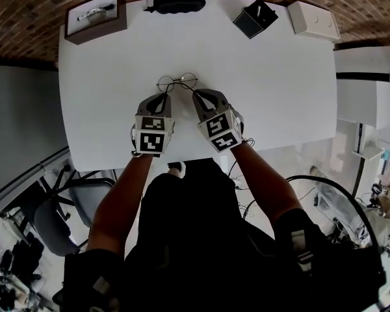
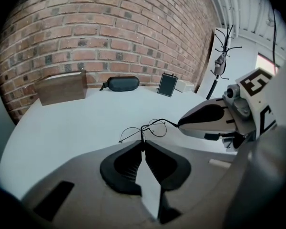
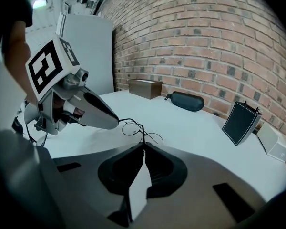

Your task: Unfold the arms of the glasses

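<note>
Glasses (image 1: 177, 80) in L gripper (image 1: 162, 97), R gripper (image 1: 197, 95)

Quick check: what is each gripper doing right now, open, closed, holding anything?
Left gripper: closed on the glasses, pinching the thin wire frame at one end.
Right gripper: closed on the same glasses, at the other end.
</note>
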Tool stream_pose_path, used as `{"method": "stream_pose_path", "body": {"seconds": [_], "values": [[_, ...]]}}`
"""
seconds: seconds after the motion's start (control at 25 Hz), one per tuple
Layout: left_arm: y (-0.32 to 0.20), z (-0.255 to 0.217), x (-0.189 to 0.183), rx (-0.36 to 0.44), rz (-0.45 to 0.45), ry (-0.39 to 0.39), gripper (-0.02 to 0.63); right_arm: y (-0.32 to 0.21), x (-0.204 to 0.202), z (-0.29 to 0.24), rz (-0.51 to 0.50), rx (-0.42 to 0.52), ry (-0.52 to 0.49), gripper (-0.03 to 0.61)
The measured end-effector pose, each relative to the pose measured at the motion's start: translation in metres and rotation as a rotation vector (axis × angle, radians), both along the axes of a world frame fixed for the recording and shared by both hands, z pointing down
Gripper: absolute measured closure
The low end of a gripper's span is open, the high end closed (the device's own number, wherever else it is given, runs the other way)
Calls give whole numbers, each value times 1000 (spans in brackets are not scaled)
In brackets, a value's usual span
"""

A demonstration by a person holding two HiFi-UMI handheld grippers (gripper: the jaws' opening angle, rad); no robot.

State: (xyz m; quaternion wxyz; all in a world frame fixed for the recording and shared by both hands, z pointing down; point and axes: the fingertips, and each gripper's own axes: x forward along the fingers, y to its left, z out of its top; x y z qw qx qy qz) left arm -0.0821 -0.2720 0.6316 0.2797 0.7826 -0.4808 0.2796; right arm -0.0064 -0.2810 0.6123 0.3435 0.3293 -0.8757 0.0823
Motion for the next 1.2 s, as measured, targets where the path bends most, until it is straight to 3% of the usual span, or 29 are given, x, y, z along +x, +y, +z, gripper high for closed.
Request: {"method": "stream_pose_path", "body": {"seconds": [0.52, 0.84, 1.2], "values": [[48, -1, 20, 45, 100, -24, 580, 62, -20, 0, -114, 2, -18, 566], [82, 14, 35, -24, 156, -27, 580, 89, -28, 14, -154, -31, 2, 566], [95, 25, 41, -47, 199, -21, 580, 101, -20, 38, -164, -57, 70, 566]]}}
